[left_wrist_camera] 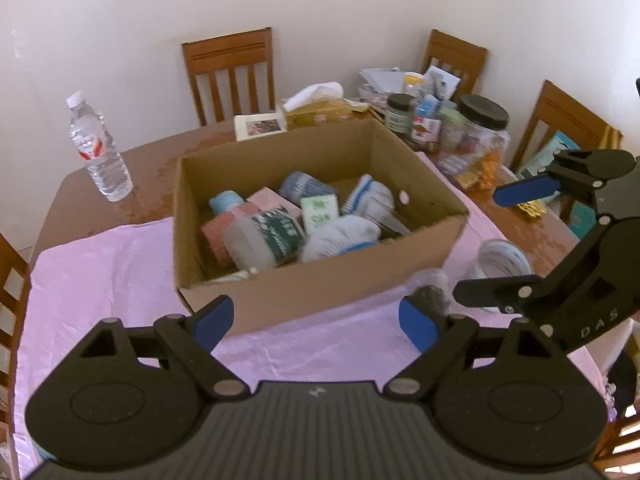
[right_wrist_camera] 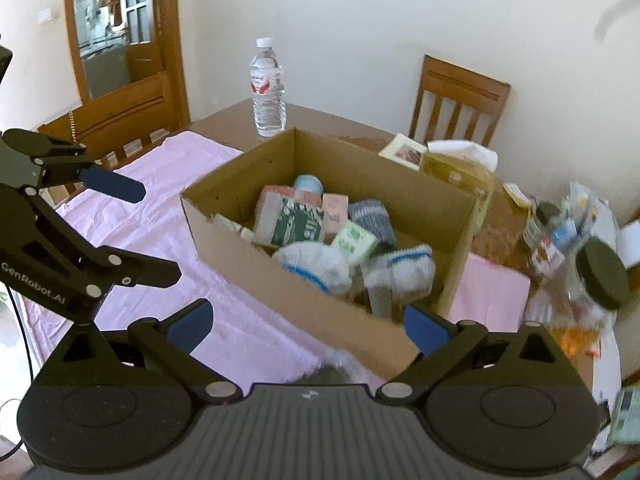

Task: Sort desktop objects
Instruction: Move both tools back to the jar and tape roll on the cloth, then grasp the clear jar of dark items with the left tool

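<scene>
An open cardboard box (left_wrist_camera: 320, 296) stands on a pink cloth (left_wrist_camera: 100, 272) and holds white socks (left_wrist_camera: 340, 236), a grey sock, a bottle with a green label (left_wrist_camera: 264, 240), small cartons and a light blue round thing. The box also shows in the right wrist view (right_wrist_camera: 304, 312). My left gripper (left_wrist_camera: 316, 324) is open and empty, just in front of the box's near wall. My right gripper (right_wrist_camera: 308, 324) is open and empty at the box's near corner. A blurred grey-white thing (right_wrist_camera: 332, 372) lies on the cloth by that corner; it also shows in the left wrist view (left_wrist_camera: 430, 284).
A water bottle (left_wrist_camera: 100, 148) stands at the table's far left. Jars with black lids (left_wrist_camera: 480, 136), a tissue box (left_wrist_camera: 316, 112), a photo frame (left_wrist_camera: 260, 126) and papers crowd the far right. A clear cup (left_wrist_camera: 500, 264) sits right of the box. Wooden chairs (left_wrist_camera: 232, 76) surround the table.
</scene>
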Demonstrator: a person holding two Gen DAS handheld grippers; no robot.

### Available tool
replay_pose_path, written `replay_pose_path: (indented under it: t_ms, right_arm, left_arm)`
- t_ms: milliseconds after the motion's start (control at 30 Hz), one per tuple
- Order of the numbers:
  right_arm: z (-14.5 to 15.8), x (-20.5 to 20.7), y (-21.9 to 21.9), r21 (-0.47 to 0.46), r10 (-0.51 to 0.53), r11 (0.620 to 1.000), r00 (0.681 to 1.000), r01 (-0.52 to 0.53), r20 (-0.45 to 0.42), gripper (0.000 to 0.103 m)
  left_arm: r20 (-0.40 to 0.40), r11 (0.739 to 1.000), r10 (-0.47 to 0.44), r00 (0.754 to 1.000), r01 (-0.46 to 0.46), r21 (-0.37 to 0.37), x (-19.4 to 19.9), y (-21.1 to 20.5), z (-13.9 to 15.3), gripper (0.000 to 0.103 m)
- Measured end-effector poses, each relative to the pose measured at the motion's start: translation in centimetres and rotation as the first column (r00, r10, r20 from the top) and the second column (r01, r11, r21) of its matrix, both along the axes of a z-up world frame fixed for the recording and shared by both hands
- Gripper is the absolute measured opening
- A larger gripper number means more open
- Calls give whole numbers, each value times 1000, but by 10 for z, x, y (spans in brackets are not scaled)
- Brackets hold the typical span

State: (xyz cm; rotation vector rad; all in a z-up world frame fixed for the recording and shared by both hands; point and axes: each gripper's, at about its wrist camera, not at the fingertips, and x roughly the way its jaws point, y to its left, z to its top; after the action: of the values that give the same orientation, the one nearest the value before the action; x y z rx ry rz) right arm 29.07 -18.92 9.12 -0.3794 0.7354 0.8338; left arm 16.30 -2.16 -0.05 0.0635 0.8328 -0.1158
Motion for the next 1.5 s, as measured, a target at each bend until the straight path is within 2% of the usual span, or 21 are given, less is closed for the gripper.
replay_pose_path:
  t_ms: [167,433,633,733,1100,1500]
  right_arm:
    - [-11,-21,-13,-10,-58,998,998,58,-18,103]
    - [-31,-52,-31,-56,-199,979,980,198,-26,103]
    - [-44,-63,-44,-83,-248,966,968,244,-34,103]
    - [-53,-63,-51,-96,-251,964,968,248,-20,103]
    - [-84,-39,-87,-105,-272,959,958,262,-91,103]
    - [-107,-8,-119,-91,-290,956,947,279,-137,103]
  left_arm:
    - [-5,999,-48,999,48,-4,-10,-8,-12,90]
    - [-8,991,-119,993,118,-55,-18,-14,-26,90]
    - [-30,990,-124,992,122,-74,-15,-27,-37,90]
    - [-37,991,-119,992,116,-70,-10,-35,-43,90]
    - [-85,994,-83,993,77,-80,17,-72,-65,90]
    - [-140,997,-77,987,73,-31,51,-108,-96,89]
